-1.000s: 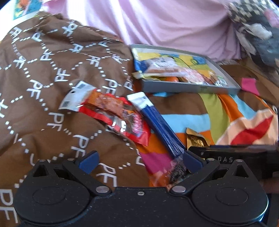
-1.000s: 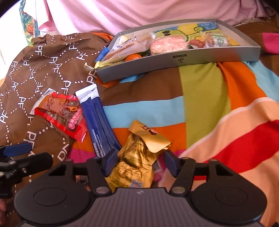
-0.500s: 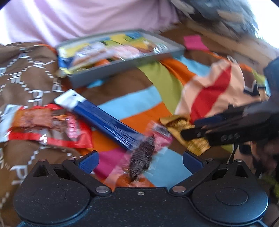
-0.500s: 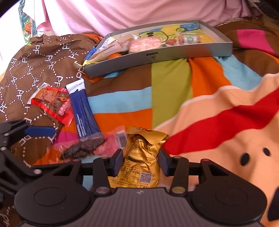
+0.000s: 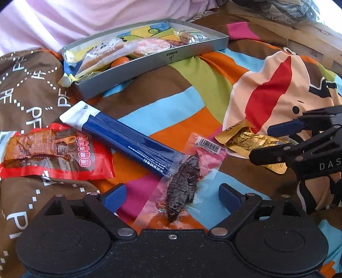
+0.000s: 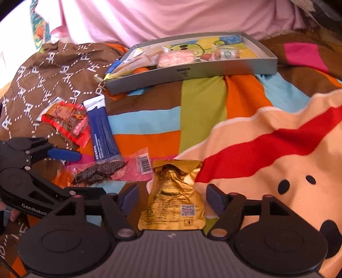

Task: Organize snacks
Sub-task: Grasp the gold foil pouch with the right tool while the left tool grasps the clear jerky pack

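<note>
The striped blanket (image 6: 203, 119) covers the whole work surface, soft and rumpled, so every packet lies a little tilted on its folds rather than flat. The grey tray (image 5: 149, 59) sits at the far side of it, against the pink cloth (image 6: 171, 19), and serves as the landmark: it already holds several wrapped snacks, which suggests it is the collecting place and that the loose packets nearer the camera are what remains to be sorted. Just in front of the tray's left end lies the long blue packet (image 5: 128, 141), pointing diagonally away from the tray. To the left of that, farther from the tray, the red packet (image 5: 55, 154) rests on the brown patterned part of the cloth. Nearer than the tray again, the clear pink packet (image 5: 186, 173) with a dark dried snack overlaps the blue packet's near end. The left gripper (image 5: 172, 192) hovers right over this pink packet with its fingers spread wide on either side, gripping nothing, apparently lined up to take it. Well in front of the tray's middle, the gold packet (image 6: 173, 198) lies between the parted fingers of the right gripper (image 6: 172, 197), which do not press it; that one looks ready to close on the gold packet for the carry to the tray.
</note>
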Motion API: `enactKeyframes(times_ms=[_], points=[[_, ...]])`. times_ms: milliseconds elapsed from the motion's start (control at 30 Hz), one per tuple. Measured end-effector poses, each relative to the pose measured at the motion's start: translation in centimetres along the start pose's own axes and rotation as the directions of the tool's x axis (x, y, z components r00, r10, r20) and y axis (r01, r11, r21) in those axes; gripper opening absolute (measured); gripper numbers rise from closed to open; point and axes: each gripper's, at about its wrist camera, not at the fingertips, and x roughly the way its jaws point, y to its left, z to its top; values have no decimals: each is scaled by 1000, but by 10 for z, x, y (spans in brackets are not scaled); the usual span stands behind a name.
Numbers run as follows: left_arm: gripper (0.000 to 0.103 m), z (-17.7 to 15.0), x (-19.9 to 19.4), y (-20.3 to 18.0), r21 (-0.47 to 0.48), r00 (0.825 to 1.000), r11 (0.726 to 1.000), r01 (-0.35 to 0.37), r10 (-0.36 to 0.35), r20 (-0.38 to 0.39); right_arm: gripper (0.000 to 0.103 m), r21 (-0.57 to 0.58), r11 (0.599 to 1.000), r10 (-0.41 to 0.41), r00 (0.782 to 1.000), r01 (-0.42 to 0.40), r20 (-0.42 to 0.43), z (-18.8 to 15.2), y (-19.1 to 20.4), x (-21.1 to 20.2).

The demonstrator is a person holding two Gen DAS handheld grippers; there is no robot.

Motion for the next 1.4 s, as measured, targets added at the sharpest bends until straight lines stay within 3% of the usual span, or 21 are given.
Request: enactKeyframes(times_ms=[267, 367, 700, 933, 1067, 1200, 1333, 1400], points=[[79, -1, -1, -5, 23, 999, 999, 33, -33, -3, 77, -116, 992, -50, 999, 48, -15, -7, 19, 9], [72, -1, -2, -3, -18, 999, 998, 54, -54, -1, 68, -140, 988, -66, 998, 65, 0, -10, 24, 7], [53, -11, -13, -12, -181, 1000, 983, 18, -18, 0, 65, -47, 998, -39, 999, 39, -3, -15, 16, -6], [54, -16, -30, -25, -243, 999, 970, 27, -30, -12, 66, -7, 1000, -24, 1000, 24, 4, -31, 13, -25], [69, -13, -24, -29, -157, 1000, 987, -17, 16, -11, 66, 19, 1000, -12, 1000, 11, 12, -31, 9, -26], [75, -8, -14, -35, -43, 998, 997, -63, 63, 7, 68, 10, 1000, -18, 1000, 18, 18, -33, 12, -25], [75, -7, -9, -38, 19, 997, 997, -70, 69, 23, 69, 6, 1000, -22, 1000, 22, 15, -34, 13, -23], [64, -7, -9, -36, 10, 998, 998, -54, 54, 24, 72, 0, 1000, -26, 1000, 26, 12, -33, 14, -22]])
